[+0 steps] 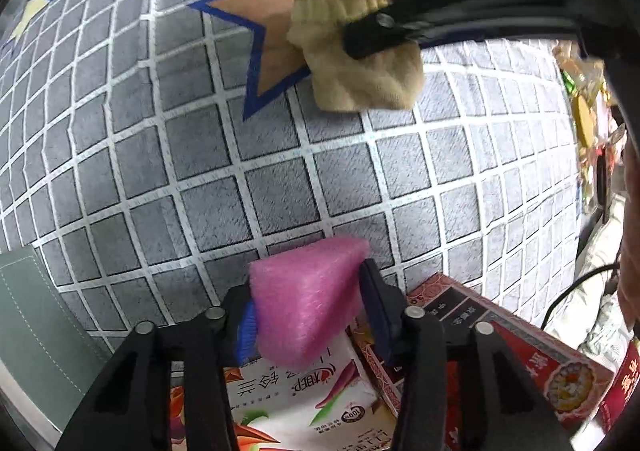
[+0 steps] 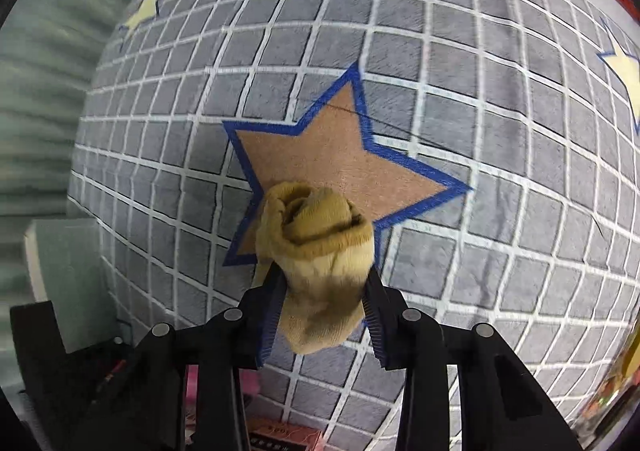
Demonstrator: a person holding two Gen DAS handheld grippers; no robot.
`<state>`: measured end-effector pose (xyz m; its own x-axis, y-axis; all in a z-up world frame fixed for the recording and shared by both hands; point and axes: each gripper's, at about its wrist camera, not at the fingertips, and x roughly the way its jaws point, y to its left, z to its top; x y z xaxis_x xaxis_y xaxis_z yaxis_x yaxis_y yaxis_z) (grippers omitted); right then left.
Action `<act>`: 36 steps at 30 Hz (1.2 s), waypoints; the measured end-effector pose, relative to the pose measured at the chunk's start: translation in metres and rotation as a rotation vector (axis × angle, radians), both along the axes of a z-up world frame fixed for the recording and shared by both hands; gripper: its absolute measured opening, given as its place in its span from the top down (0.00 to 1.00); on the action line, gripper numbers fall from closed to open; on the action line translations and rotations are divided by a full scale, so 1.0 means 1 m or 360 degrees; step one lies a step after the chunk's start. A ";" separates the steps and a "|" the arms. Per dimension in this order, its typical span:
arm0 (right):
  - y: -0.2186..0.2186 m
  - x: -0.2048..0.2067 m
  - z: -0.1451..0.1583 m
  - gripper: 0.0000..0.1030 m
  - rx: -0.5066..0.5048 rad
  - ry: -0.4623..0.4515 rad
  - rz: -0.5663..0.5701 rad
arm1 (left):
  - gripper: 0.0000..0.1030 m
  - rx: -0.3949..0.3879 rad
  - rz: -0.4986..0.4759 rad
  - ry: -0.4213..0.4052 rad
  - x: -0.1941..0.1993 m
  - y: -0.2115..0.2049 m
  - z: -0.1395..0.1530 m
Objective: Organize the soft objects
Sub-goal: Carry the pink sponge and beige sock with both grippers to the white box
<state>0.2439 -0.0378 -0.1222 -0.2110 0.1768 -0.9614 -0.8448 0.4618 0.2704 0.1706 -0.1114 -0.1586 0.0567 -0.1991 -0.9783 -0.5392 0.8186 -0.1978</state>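
Note:
My left gripper is shut on a pink foam wedge and holds it above the near edge of a grey checked mat. My right gripper is shut on a rolled mustard-yellow sock and holds it over a brown star with a blue border printed on the mat. In the left wrist view the same sock hangs from the right gripper beside that star, at the top.
Printed cartons lie under my left gripper: a white one and a red one. Packaged clutter lines the right side. A green pad lies at the left. Pale yellow stars mark the mat elsewhere.

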 end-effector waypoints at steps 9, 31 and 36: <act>-0.034 0.045 0.024 0.62 0.0062 0.0061 -0.0135 | 0.77 0.0000 0.0099 -0.0120 0.001 -0.005 0.017; 0.023 0.004 -0.040 0.30 -0.0117 -0.0068 0.0112 | 0.77 0.0204 0.0239 -0.0186 -0.089 0.062 0.069; 0.017 -0.009 -0.025 0.70 -0.0064 -0.0174 0.0231 | 0.77 0.0261 0.0225 -0.0203 -0.097 0.063 0.089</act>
